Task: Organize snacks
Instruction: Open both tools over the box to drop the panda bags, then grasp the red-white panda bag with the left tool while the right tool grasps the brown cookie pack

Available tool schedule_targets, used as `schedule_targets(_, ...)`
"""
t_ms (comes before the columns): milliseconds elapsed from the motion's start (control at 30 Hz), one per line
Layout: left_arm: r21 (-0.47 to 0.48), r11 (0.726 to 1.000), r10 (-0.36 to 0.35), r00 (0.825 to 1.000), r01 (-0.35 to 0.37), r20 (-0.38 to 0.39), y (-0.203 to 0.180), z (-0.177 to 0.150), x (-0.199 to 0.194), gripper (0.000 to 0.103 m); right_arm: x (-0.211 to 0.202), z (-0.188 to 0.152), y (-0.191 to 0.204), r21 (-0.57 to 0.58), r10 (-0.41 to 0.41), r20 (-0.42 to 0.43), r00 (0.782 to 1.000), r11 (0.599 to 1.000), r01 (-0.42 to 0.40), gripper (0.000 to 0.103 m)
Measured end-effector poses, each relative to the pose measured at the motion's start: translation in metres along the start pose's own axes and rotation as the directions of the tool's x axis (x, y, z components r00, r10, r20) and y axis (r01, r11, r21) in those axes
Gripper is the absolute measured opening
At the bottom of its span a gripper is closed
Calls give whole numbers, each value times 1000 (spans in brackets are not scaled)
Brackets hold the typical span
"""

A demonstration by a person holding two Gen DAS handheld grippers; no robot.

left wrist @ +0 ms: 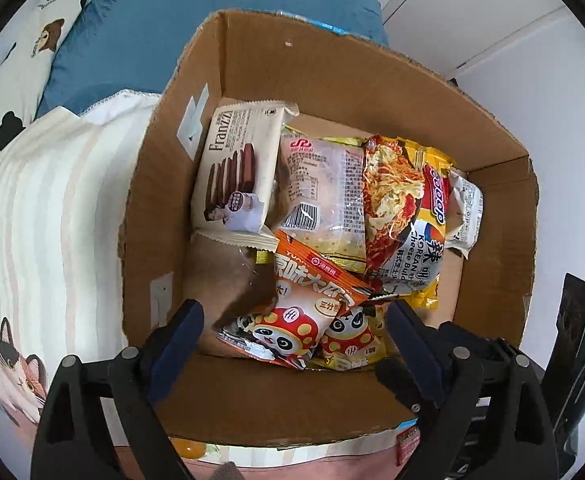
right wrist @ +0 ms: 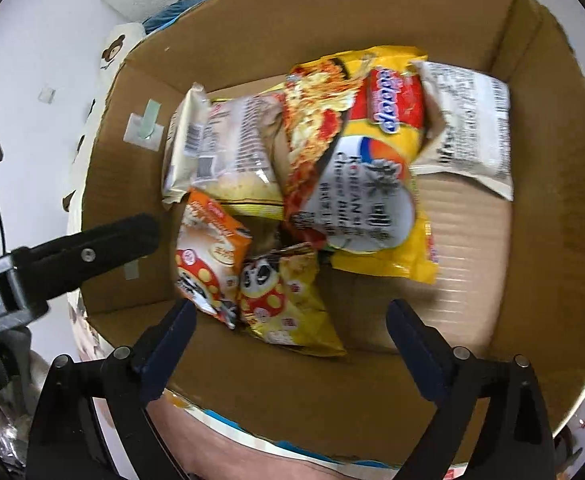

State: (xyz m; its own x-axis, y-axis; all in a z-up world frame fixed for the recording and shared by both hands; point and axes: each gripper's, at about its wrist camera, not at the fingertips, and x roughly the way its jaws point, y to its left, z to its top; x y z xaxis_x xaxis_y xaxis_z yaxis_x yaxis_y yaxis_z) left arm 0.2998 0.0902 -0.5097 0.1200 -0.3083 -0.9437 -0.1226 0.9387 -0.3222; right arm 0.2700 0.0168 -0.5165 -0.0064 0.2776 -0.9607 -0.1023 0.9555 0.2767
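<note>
An open cardboard box (left wrist: 332, 80) holds several snack packs. Against its left wall leans a cream Franzzi wafer pack (left wrist: 236, 172), with a pale bread pack (left wrist: 324, 192) and a yellow Korean noodle packet (left wrist: 404, 216) beside it. My left gripper (left wrist: 294, 312) hangs open over the near end, its jaws wide either side of an orange panda snack bag (left wrist: 304, 308), not touching it. In the right wrist view my right gripper (right wrist: 292, 312) is open too, above a yellow panda bag (right wrist: 288, 304) that lies free next to the orange one (right wrist: 208, 256). The noodle packet (right wrist: 372, 160) sits mid-box.
A white printed pack (right wrist: 468, 120) lies at the box's far right; bare cardboard floor (right wrist: 472, 260) shows on the right. One left gripper finger (right wrist: 104, 248) reaches over the box's left wall. Blue bedding (left wrist: 172, 20), a striped cushion (left wrist: 52, 220) and white cabinet doors (left wrist: 492, 20) surround the box.
</note>
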Motion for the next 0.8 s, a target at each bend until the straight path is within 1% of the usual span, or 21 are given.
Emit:
schedule_targets(67,10,1000,13,999,-13,32,-2,-3,-6,94,-6,-3,-5,10,-23,24,999,1000,22,98)
schedule_targets(167,49,996,64,994,-68,92,-8,-12,-17,94,-18,-9,-12,18,-56,73,996,998,55,98)
schedule_targets(233,74,991,97,986,-108,134,-12,-20,-25,94,-26,-15,-15,25,-79,107,991,997,77,98)
schedule_targets(300,91,988,105,980,-121,167,-14,-29,-32,94,-35,-20,-16,37,-96,136,986,995,92,98)
schedule_targets(367,104,984,125,972,-148,201,-15,-40,-40,94,-44,-28,-13,41,-111,171,979,994,105,98)
schedule_targets(467,113,979,137,958,-169,251,-15,-57,-51,94,-60,-40,-12,45,-127,222,967,992,120,98)
schedule_targets(500,114,978,138,954,-173,265,-15,-62,-55,94,-66,-46,-10,41,-135,239,962,991,129,98)
schedule_targets(600,121,973,151,939,-196,309,-15,-81,-65,94,-82,-62,1,24,-180,306,935,983,181,98)
schedule_targets(700,130,968,160,923,-217,350,-16,-100,-76,94,-98,-82,9,21,-189,357,915,981,194,98)
schedule_targets(800,130,958,184,899,-254,398,-17,-121,-90,94,-111,-99,14,21,-197,397,897,978,206,98)
